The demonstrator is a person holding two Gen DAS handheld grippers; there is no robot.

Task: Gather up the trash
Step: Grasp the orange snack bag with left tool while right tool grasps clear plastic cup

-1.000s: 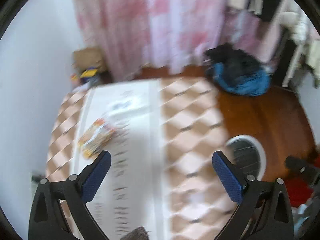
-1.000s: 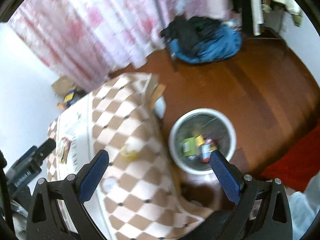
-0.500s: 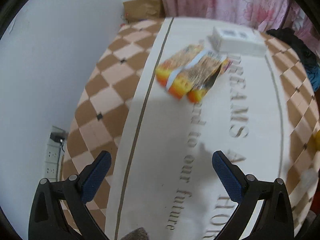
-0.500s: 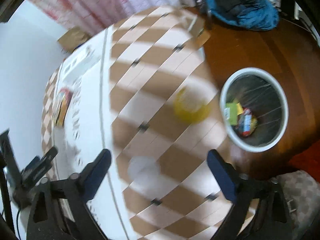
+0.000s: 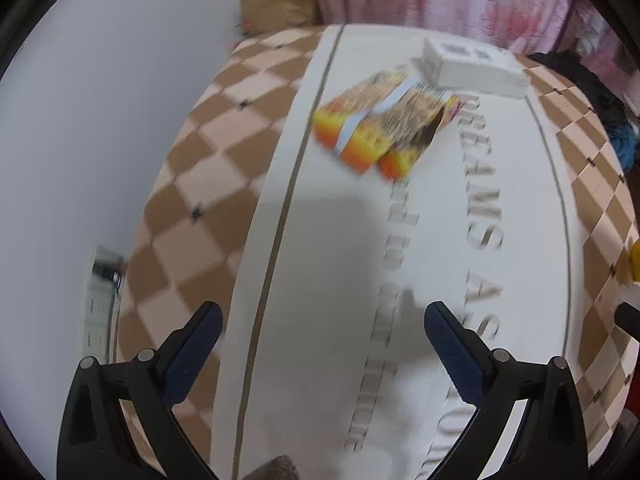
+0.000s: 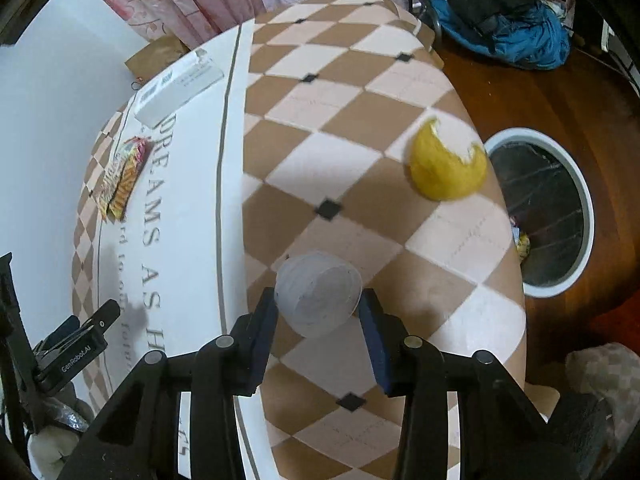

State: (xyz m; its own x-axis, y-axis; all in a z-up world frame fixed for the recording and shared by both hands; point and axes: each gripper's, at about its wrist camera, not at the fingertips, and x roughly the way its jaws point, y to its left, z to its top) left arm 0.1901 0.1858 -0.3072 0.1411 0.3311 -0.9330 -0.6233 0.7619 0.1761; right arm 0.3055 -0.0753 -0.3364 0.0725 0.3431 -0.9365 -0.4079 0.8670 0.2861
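Observation:
A translucent white plastic cup (image 6: 316, 292) lies on its side on the checked tablecloth (image 6: 360, 80). My right gripper (image 6: 318, 308) is closing on it, and both blue pads touch its sides. A yellow peel (image 6: 446, 170) lies farther on, near the table's right edge. An orange and yellow snack packet (image 5: 380, 128) lies flat on the cloth's white band, also visible as the packet (image 6: 122, 176) in the right wrist view. My left gripper (image 5: 320, 320) hangs open over the white band, short of the packet, with nothing between its fingers.
A white-rimmed trash bin (image 6: 544, 290) with a dark liner stands on the wooden floor just right of the table. A white box (image 5: 472, 66) lies behind the packet. A blue and black bundle (image 6: 512, 36) lies on the floor at the back. A wall borders the table's left.
Both grippers dropped toward the table and now point steeply down at it. The right jaws went from wide open to pressed around the plastic cup. The left gripper stayed open.

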